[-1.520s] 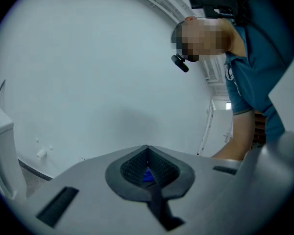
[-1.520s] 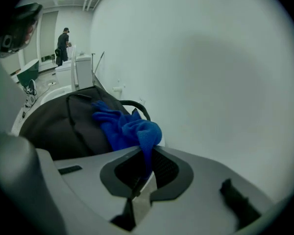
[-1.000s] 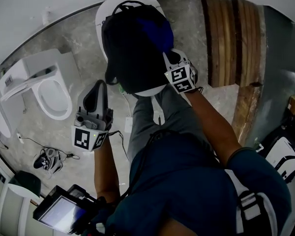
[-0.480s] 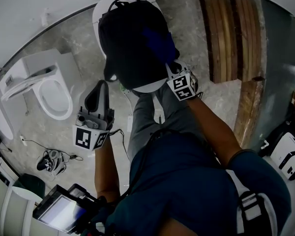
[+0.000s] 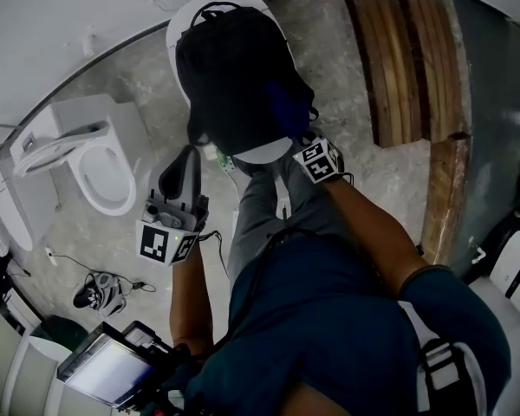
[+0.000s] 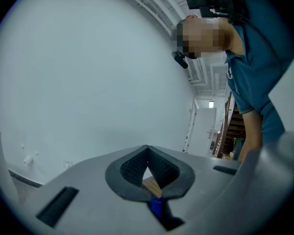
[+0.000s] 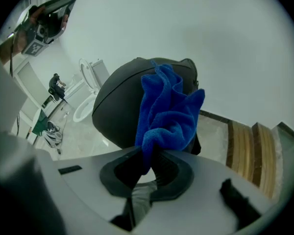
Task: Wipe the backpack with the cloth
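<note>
A black backpack (image 5: 234, 76) lies on a round white stool (image 5: 264, 152), also filling the middle of the right gripper view (image 7: 122, 102). My right gripper (image 5: 302, 137) is shut on a blue cloth (image 7: 166, 109) that rests against the backpack's near right side (image 5: 286, 102). My left gripper (image 5: 180, 173) hangs to the left of the stool, apart from the backpack, pointing up with its jaws shut and nothing between them (image 6: 147, 165).
A white toilet (image 5: 100, 167) stands at the left. Wooden stair treads (image 5: 407, 59) lie at the right. Cables and a small dark object (image 5: 100, 289) sit on the marble floor at lower left. A white wall runs behind the stool.
The right gripper with the cloth has slid down the backpack's right side towards me. The left gripper has barely moved.
</note>
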Available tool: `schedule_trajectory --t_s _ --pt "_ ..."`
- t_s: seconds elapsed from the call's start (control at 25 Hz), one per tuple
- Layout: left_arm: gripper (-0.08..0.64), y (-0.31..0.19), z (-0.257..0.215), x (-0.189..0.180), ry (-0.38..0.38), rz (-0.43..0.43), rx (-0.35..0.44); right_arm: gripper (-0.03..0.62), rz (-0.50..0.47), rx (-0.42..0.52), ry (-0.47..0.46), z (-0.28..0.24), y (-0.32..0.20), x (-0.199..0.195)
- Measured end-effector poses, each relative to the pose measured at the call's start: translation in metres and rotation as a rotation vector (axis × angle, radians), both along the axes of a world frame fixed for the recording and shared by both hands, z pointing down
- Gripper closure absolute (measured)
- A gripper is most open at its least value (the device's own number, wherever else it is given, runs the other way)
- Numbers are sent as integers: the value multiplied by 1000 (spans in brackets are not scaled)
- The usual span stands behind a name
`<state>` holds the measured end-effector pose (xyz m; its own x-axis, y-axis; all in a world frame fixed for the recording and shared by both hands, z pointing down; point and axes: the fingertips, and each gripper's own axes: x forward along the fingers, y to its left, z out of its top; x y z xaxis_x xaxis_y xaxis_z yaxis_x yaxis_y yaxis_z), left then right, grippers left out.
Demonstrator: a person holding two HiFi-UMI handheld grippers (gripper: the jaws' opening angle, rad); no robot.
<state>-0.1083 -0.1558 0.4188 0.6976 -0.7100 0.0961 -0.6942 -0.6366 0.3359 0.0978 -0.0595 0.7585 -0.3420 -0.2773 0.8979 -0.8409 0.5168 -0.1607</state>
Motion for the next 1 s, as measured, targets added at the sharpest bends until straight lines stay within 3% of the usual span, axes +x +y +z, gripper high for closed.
schedule_trajectory --t_s 0.16,0.24,0.6,0.8,1.0 --pt "557 11 -10 7 8 26 7 565 12 -126 -60 20 28 -5" --pt "557 17 -19 12 16 41 17 565 33 -123 -90 17 27 -4" --pt "557 55 -61 4 -23 77 84 565 92 175 -189 -82 9 -6" --pt "557 112 -112 1 -24 81 174 565 97 404 -215 -184 16 -2" --pt "557 115 -117 2 -18 89 183 565 76 610 -274 -271 -8 -10"
